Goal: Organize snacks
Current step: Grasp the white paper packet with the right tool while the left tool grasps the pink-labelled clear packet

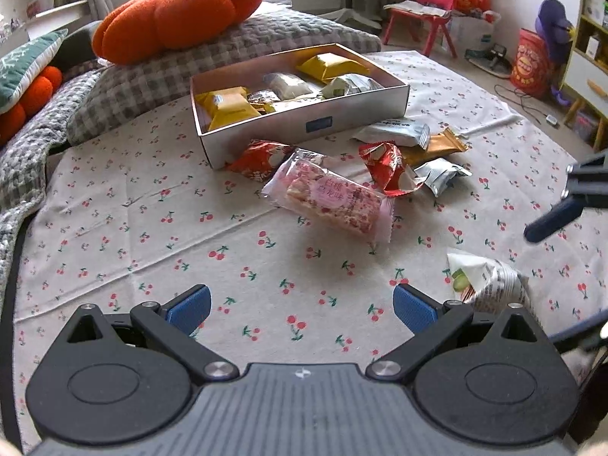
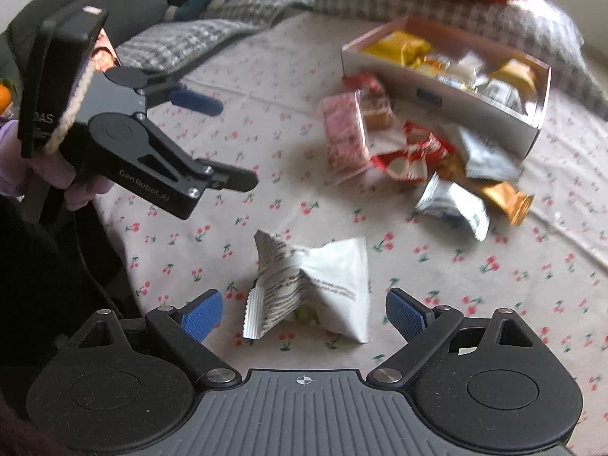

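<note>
An open white box (image 1: pixel 304 121) with several wrapped snacks inside stands at the far side of the cherry-print cloth. Loose in front of it lie a pink bar pack (image 1: pixel 330 197), two red packets (image 1: pixel 387 167), a white-blue pack (image 1: pixel 395 131), a gold one (image 1: pixel 433 144) and a silver one (image 1: pixel 440 174). My left gripper (image 1: pixel 302 307) is open above bare cloth, holding nothing. A crumpled white packet (image 2: pixel 311 288) lies just ahead of my right gripper (image 2: pixel 304 315), level with the gap between its open jaws, and the pads are not touching it. The same packet (image 1: pixel 486 281) shows at the lower right of the left wrist view.
A big orange pumpkin cushion (image 1: pixel 178 11) rests on a grey checked blanket (image 1: pixel 152 76) behind the box. A hand (image 2: pixel 76 186) holds the left gripper (image 2: pixel 224 142) at the left of the cloth. A red chair (image 1: pixel 421 11) and shelves stand farther back on the floor.
</note>
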